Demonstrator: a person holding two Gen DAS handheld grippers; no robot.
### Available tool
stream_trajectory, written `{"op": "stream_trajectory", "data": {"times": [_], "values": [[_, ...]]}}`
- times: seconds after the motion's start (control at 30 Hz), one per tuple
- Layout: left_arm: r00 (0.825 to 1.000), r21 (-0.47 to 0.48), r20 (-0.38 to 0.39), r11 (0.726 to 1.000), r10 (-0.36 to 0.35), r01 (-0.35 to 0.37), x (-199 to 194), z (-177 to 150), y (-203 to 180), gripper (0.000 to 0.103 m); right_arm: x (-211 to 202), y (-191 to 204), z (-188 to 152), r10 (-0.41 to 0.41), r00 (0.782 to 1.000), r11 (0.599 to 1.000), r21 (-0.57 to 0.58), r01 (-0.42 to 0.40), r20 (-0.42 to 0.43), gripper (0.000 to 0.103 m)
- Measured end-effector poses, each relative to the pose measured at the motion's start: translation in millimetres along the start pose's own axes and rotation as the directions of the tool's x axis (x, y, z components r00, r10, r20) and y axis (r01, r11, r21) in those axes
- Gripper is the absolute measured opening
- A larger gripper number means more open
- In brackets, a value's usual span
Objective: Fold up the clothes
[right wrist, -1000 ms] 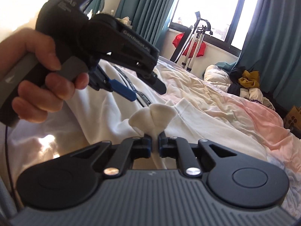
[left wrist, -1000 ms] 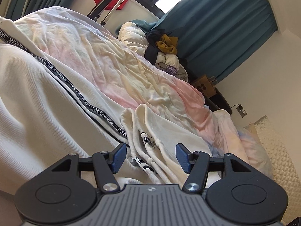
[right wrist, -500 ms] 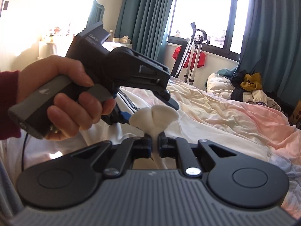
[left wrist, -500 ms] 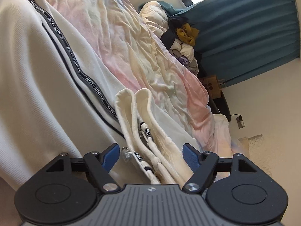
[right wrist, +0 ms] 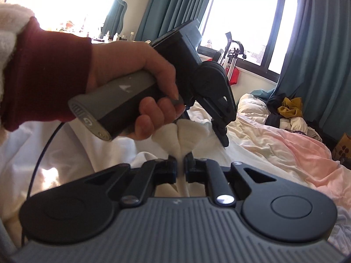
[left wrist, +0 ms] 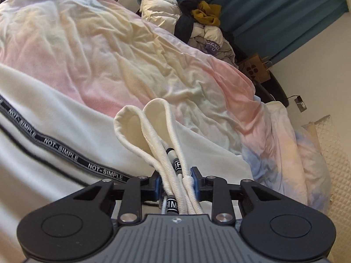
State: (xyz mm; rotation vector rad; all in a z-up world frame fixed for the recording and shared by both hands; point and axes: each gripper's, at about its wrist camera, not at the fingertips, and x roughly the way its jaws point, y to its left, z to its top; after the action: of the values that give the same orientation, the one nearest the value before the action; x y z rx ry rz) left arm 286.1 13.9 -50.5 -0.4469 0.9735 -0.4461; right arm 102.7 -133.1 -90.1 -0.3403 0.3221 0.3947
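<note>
Left tongs (left wrist: 176, 182): closed narrow on a bunched edge of the cream garment (left wrist: 65, 135), with the white drawcords (left wrist: 175, 166) caught between the pads; two ribbed folds of the fabric loop up just beyond the grip. Right tongs (right wrist: 180, 167): also closed narrow, pinching a fold of the same cream fabric, which flares above the pads. In the right wrist view a hand (right wrist: 136, 83) in a dark red sleeve (right wrist: 43, 70) holds the left tool just beyond that pinch, so both grips sit close together on one gathered part of the garment.

Location of the task's thing: the garment lies spread on the bed (left wrist: 131, 50), to the near left in the left wrist view, its black printed tape (left wrist: 65, 151) running diagonally across it.

Judgement: two close grips on one edge suggest the edge is held so it can be lifted or carried over as a fold. How far folding has gone cannot be settled, as the garment's full outline is not visible.

Room: the rumpled pastel bed cover offers open space far and right. A pile of clothes (left wrist: 204, 22) sits at the far end by the curtain (left wrist: 274, 13), well apart. The caught drawcords may drag when the edge moves.
</note>
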Motion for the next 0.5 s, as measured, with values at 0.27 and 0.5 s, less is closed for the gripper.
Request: {"op": "stream_trajectory", "data": {"times": [0.27,0.5], "values": [[1.0,0.032,-0.001,0.999,0.013,-0.013,8.7,-17.5,36.7,0.033,28.1,0.1,-9.5,0.082,0.993,0.994,0.075,-0.076,-0.089,0.012],[0.983,0.086,0.159,0.991,0.089,-0.104,-65.2,-40.6,29.5,0.056,28.0,-5.7,-9.6,0.111,0.989,0.985,0.14,-0.097,-0.095,0.016]]}}
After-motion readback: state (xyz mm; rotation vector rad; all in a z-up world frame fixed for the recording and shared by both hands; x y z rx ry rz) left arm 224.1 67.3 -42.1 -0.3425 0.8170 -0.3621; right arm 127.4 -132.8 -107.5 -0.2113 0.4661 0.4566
